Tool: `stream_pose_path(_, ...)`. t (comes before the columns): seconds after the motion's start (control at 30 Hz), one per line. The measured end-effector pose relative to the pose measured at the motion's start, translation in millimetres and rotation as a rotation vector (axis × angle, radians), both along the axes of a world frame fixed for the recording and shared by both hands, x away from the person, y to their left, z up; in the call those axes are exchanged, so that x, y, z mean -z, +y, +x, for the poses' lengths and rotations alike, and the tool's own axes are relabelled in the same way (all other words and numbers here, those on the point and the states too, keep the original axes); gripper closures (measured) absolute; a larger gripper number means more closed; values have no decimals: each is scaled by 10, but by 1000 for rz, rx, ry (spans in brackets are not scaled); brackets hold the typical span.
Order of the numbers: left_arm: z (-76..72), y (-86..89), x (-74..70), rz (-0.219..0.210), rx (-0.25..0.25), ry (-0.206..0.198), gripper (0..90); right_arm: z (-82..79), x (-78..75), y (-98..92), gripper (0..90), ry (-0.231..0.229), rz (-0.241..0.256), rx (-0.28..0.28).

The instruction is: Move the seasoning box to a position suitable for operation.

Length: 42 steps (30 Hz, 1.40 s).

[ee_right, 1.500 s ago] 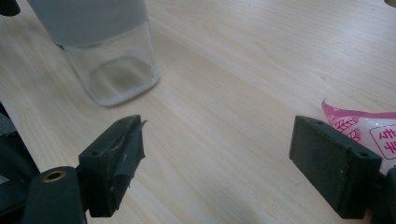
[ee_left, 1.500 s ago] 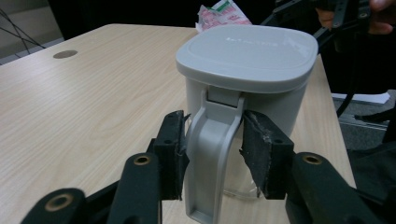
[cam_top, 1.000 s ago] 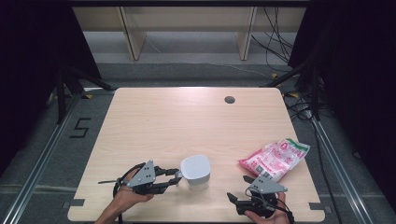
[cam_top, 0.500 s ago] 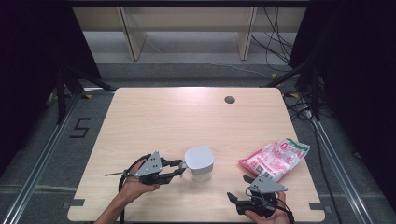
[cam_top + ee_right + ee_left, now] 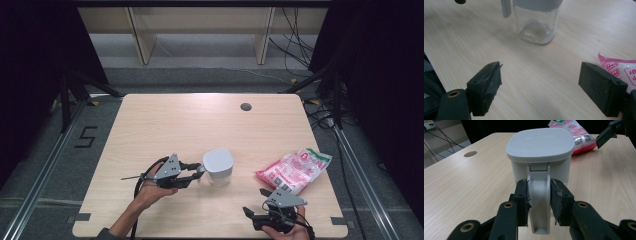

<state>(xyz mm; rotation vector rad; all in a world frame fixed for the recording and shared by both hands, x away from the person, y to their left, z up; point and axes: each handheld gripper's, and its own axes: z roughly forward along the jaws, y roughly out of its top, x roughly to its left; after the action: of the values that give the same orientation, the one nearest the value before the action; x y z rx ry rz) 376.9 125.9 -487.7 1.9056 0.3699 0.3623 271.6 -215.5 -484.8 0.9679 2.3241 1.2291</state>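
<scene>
While the right tongs waited spread beside the pink packet, the left tongs pinched the upright handle of the lidded jar standing directly ahead.

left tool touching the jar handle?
Touching. The left gripper view shows the left tool with both pads pressed against the sides of the jar handle.

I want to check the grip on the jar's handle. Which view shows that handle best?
The left gripper view: the handle stands close up, clamped between the left gripper's pads. The high view shows it small beside the jar. The right gripper view catches its lower end at the top edge.
</scene>
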Motion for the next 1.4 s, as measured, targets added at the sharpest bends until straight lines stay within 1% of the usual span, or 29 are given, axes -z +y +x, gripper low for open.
stream_pose_path(0.03,0,0,0,0,0,0,682,0,0,0,190,0,0,0)
stream_pose_path(0.07,27,-5,-3,3,6,-11,682,-25,-2,8,191,12,7,30)
stream_pose_path(0.1,34,-4,0,-2,7,-3,682,-23,-2,8,191,8,6,33)
stream_pose_path(0.13,43,-1,-2,1,8,-3,682,-1,0,-1,191,-3,-5,6)
stream_pose_path(0.2,51,-6,-1,0,5,-5,682,-19,0,8,190,18,5,21)
stream_pose_path(0.23,55,-12,2,-6,9,-4,681,-11,-3,-4,190,-2,-6,18)
stream_pose_path(0.27,59,-11,0,-4,10,-2,681,-9,0,-1,190,-9,-2,21)
stream_pose_path(0.3,63,-9,-4,3,11,-11,682,-5,1,0,190,1,-3,8)
stream_pose_path(0.33,68,-10,-4,2,10,-11,681,-5,2,5,190,12,2,7)
stream_pose_path(0.4,72,-12,3,-3,2,-5,680,-16,-2,3,191,18,-1,18)
stream_pose_path(0.43,83,-9,4,-1,5,-9,680,-15,-1,2,191,17,-3,18)
stream_pose_path(0.47,93,-13,12,-14,8,-4,680,-13,2,5,190,13,0,21)
stream_pose_path(0.57,107,-9,12,-12,2,3,677,-15,-1,2,190,18,-3,18)
stream_pose_path(0.6,121,-5,10,-8,4,-8,675,-15,-1,1,190,18,-3,18)
stream_pose_path(0.63,129,-8,19,-16,-2,-2,673,-14,2,3,190,13,1,22)
stream_pose_path(0.67,141,-3,18,-2,-3,-13,670,-11,1,2,190,15,-1,20)
stream_pose_path(0.7,141,-7,26,-7,-15,-3,667,-11,2,1,190,15,-2,20)
stream_pose_path(0.83,164,-12,55,20,-38,-12,670,-9,2,0,190,15,-3,18)
stream_pose_path(0.97,180,-21,72,7,-52,-7,674,-13,3,4,190,17,3,22)
stream_pose_path(1.03,191,-21,74,11,-59,-9,677,-13,4,7,190,22,2,20)
stream_pose_path(1.1,196,-21,74,12,-62,-10,678,-12,3,3,190,16,-1,20)
stream_pose_path(1.13,206,-31,80,2,-67,-5,679,-12,3,3,190,16,0,19)
stream_pose_path(1.17,214,-26,76,13,-70,-20,679,-9,3,1,190,15,-2,17)
stream_pose_path(1.2,214,-33,82,7,-83,-10,679,-7,3,1,190,14,-2,18)
stream_pose_path(1.27,225,-40,89,7,-93,-10,678,-12,4,3,190,16,-1,19)
stream_pose_path(1.3,228,-47,97,2,-95,1,678,-12,4,5,190,16,0,20)
stream_pose_path(1.33,245,-43,94,19,-91,-13,678,-9,4,1,190,15,-5,13)
stream_pose_path(1.37,240,-69,113,-3,-111,0,678,-11,2,11,190,18,6,22)
stream_pose_path(1.4,240,-69,113,-3,-111,0,678,-10,0,5,190,21,-3,16)
